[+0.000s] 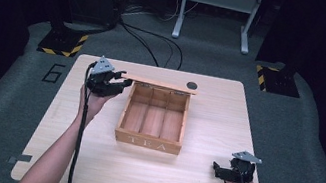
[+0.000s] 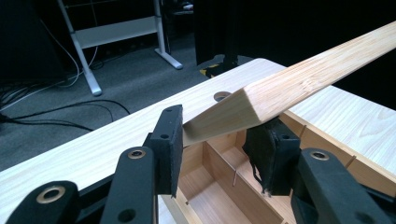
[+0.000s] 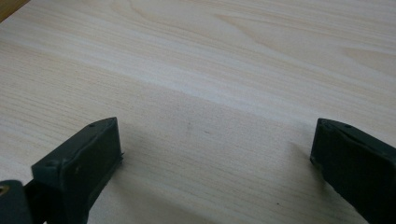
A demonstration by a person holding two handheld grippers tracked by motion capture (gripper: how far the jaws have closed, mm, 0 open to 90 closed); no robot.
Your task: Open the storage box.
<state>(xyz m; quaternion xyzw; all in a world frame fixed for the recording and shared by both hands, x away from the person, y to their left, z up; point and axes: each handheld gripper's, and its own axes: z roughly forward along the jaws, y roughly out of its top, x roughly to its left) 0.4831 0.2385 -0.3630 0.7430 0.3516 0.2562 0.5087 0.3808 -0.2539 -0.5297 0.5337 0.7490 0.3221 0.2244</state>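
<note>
With the lid [image 2: 299, 86] of the tea box [image 1: 148, 142] clamped at its corner between the left gripper [image 2: 219, 140] pads and raised over the empty compartments below them, the opening looks done, while the right gripper [image 3: 215, 158] rests wide apart, holding nothing.

The high view looks forward and down on the whole table [image 1: 88, 159] from the person's side. The left gripper view sits close over the tea box [image 2: 219, 191], facing the table's 1 o'clock corner. The right gripper view looks closely down at bare tabletop; all three share it
</note>
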